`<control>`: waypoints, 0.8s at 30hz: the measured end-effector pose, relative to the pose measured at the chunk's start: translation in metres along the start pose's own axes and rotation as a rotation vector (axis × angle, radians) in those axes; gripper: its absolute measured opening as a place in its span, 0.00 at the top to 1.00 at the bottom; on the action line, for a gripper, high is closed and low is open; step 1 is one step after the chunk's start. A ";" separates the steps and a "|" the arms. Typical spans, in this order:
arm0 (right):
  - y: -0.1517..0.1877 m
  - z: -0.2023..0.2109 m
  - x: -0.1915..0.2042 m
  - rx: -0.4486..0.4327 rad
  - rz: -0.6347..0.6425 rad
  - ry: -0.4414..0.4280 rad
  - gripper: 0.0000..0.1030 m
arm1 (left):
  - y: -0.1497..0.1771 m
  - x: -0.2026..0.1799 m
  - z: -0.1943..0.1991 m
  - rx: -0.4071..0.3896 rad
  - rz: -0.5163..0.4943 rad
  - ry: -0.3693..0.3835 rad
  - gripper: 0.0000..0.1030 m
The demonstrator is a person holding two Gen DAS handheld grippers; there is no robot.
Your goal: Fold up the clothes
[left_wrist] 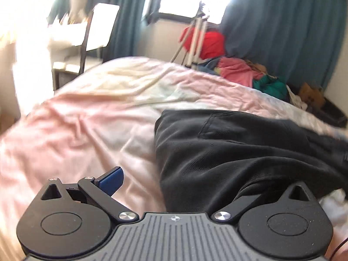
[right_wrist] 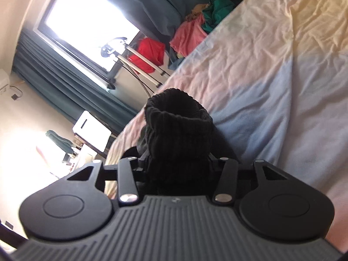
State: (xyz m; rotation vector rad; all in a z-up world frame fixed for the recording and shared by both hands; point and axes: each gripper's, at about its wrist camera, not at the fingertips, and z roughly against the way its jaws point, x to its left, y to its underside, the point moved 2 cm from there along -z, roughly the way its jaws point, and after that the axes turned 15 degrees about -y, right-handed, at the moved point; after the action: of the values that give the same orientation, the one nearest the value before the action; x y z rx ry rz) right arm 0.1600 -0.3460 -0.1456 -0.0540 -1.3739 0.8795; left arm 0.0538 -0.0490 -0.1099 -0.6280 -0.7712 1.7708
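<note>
A: Starting at our left, the left hand-held gripper (left_wrist: 174, 180) hangs low over the bed (left_wrist: 87, 126). We see one blue-padded finger (left_wrist: 112, 179) swung well out to the side; the other is buried under the black trousers (left_wrist: 239, 152), so the jaws stand wide, with the cloth draped over one side rather than pinched, as far as we can tell.

B: And the trousers lie spread across the pink and pale sheet, a patch pocket (left_wrist: 228, 126) facing up. They look soft, fairly thick and limp. We judge they will sag and slide on the sheet.

A: Moving right, the right hand-held gripper (right_wrist: 177, 161) is clenched on a ribbed black cuff (right_wrist: 177, 117), which bunches up between its jaws and stands above them.

B: That rib is a good hold: dense, grippy, unlikely to slip. We cannot tell from this view whether it is a leg hem or the waistband.

A: For the left side, we would favour a seam or hem edge, since flat cloth would just wrinkle. Beyond the bed sits a pile of clothes (left_wrist: 250, 74), by the tripod (left_wrist: 195, 37).
</note>
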 end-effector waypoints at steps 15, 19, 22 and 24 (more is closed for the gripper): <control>0.013 -0.013 -0.024 0.089 0.044 0.145 0.16 | 0.010 -0.004 -0.003 0.015 -0.033 -0.053 0.00; 0.017 -0.023 -0.030 0.134 0.034 0.171 0.02 | 0.011 -0.005 -0.003 0.015 -0.034 -0.059 0.00; 0.023 -0.032 -0.028 0.180 0.064 0.189 0.00 | 0.011 -0.005 -0.003 0.014 -0.036 -0.063 0.00; 0.027 -0.038 -0.026 0.211 0.083 0.201 0.00 | 0.011 -0.005 -0.004 0.014 -0.037 -0.065 0.00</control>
State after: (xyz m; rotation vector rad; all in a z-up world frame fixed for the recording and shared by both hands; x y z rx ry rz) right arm 0.1802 -0.3253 -0.1901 -0.0364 -1.0927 1.0559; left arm 0.0512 -0.0559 -0.1208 -0.5463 -0.8091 1.7682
